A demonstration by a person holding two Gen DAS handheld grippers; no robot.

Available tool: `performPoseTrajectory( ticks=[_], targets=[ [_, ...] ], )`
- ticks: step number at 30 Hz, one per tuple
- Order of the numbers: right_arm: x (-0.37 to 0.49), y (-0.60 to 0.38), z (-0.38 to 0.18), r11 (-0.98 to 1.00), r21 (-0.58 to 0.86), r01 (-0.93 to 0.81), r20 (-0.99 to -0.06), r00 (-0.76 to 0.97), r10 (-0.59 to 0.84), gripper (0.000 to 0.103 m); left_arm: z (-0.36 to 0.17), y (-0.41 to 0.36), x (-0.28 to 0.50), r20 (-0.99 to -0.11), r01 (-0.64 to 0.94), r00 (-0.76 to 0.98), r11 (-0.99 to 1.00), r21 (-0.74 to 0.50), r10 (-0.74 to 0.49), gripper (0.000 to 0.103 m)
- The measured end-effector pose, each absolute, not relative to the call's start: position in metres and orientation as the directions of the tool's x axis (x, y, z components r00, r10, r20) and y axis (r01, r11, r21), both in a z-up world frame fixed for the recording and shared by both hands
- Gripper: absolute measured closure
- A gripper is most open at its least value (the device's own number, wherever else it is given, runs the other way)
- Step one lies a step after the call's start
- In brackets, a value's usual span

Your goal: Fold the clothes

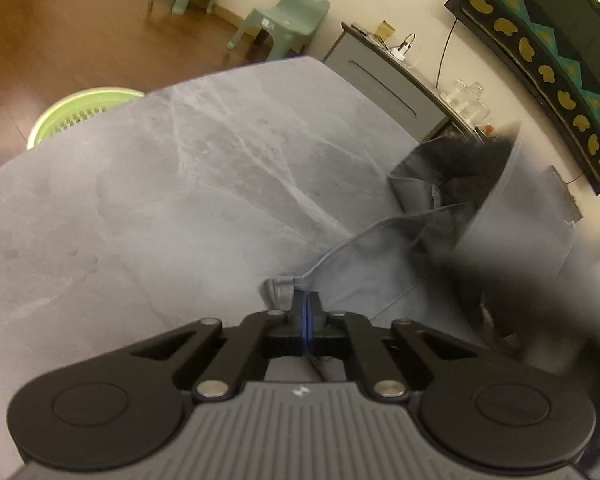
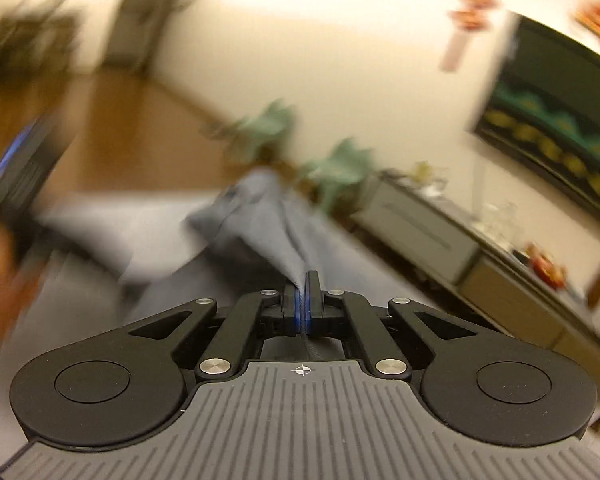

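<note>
We note the left gripper (image 1: 308, 307) pinched on a hem corner of the grey-blue garment (image 1: 364, 268) lying on the grey marbled table (image 1: 148, 184), right gripper (image 2: 303, 285) clamping a raised fold above that table

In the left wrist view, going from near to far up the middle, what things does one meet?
left gripper → pinched edge of the grey garment → grey marbled table → green plastic chair

The grey table top (image 1: 148, 200) lies bare across its left and far stretch, open for a gripper to pass. At right a bunched grey garment (image 1: 440, 200) blocks the way. Beyond the far-left edge stands a green basket (image 1: 80, 112).
</note>
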State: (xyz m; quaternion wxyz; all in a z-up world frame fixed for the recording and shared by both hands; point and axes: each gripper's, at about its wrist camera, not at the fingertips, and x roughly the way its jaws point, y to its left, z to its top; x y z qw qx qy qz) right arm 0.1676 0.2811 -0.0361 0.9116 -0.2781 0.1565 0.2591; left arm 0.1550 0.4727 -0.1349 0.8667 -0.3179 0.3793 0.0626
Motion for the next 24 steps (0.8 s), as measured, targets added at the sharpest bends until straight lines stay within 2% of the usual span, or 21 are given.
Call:
performPoseTrajectory(
  ticks=[2, 5, 6, 7, 8, 9, 10, 11, 13, 15, 17, 18, 19, 21, 23, 24],
  targets=[
    [0.161, 0.277, -0.061, 0.687, -0.49, -0.537, -0.464, 0.828, 0.316, 0.103, -0.136, 0.477, 0.152, -0.69, -0.322, 0.701, 0.781, -0.535, -0.184, 0.098],
    [0.167, 0.265, -0.078, 0.703, -0.517, -0.489, -0.493, 0.841, 0.223, 0.102, -0.135, 0.479, 0.145, -0.669, -0.302, 0.706, 0.754, -0.583, -0.234, 0.085],
    [0.174, 0.258, -0.075, 0.728, -0.5, -0.469, -0.498, 0.844, 0.202, 0.101, -0.134, 0.479, 0.142, -0.658, -0.302, 0.71, 0.734, -0.608, -0.253, 0.075],
    [0.178, 0.255, -0.071, 0.733, -0.485, -0.476, -0.509, 0.836, 0.205, 0.098, -0.133, 0.477, 0.137, -0.643, -0.302, 0.716, 0.709, -0.637, -0.273, 0.059],
    [0.178, 0.256, -0.067, 0.716, -0.473, -0.514, -0.527, 0.816, 0.237, 0.095, -0.13, 0.475, 0.133, -0.629, -0.297, 0.724, 0.696, -0.654, -0.283, 0.052],
    [0.178, 0.258, -0.062, 0.697, -0.459, -0.551, -0.545, 0.794, 0.268, 0.089, -0.128, 0.473, 0.129, -0.622, -0.292, 0.73, 0.693, -0.66, -0.284, 0.044],
    [0.179, 0.259, -0.058, 0.677, -0.444, -0.587, -0.563, 0.771, 0.299, 0.075, -0.127, 0.469, 0.129, -0.628, -0.289, 0.728, 0.707, -0.646, -0.276, 0.043],
    [0.176, 0.264, -0.054, 0.646, -0.454, -0.613, -0.564, 0.76, 0.324, 0.066, -0.126, 0.466, 0.129, -0.634, -0.286, 0.726, 0.721, -0.631, -0.267, 0.043],
    [0.166, 0.284, -0.051, 0.558, -0.542, -0.628, -0.523, 0.772, 0.361, 0.03, -0.127, 0.462, 0.13, -0.644, -0.285, 0.721, 0.737, -0.612, -0.256, 0.042],
    [0.166, 0.311, -0.059, 0.458, -0.643, -0.613, -0.489, 0.79, 0.37, 0.016, -0.129, 0.464, 0.131, -0.637, -0.291, 0.727, 0.726, -0.623, -0.255, 0.042],
    [0.174, 0.335, -0.071, 0.353, -0.681, -0.641, -0.522, 0.764, 0.38, 0.02, -0.131, 0.465, 0.132, -0.626, -0.302, 0.735, 0.702, -0.644, -0.258, 0.043],
    [0.182, 0.344, -0.073, 0.333, -0.679, -0.654, -0.545, 0.753, 0.368, 0.042, -0.133, 0.471, 0.131, -0.614, -0.306, 0.74, 0.677, -0.67, -0.273, 0.043],
    [0.192, 0.349, -0.072, 0.351, -0.664, -0.66, -0.567, 0.75, 0.34, 0.097, -0.135, 0.476, 0.129, -0.599, -0.312, 0.746, 0.643, -0.699, -0.29, 0.043],
    [0.211, 0.352, -0.063, 0.429, -0.62, -0.657, -0.586, 0.751, 0.304, 0.101, -0.137, 0.482, 0.126, -0.579, -0.319, 0.756, 0.599, -0.734, -0.307, 0.043],
    [0.22, 0.334, -0.033, 0.615, -0.509, -0.602, -0.531, 0.782, 0.326, 0.101, -0.139, 0.488, 0.125, -0.563, -0.322, 0.763, 0.568, -0.758, -0.319, 0.043],
    [0.219, 0.324, -0.022, 0.676, -0.45, -0.583, -0.516, 0.788, 0.336, 0.101, -0.14, 0.486, 0.126, -0.567, -0.325, 0.758, 0.568, -0.756, -0.322, 0.037]
  ],
)
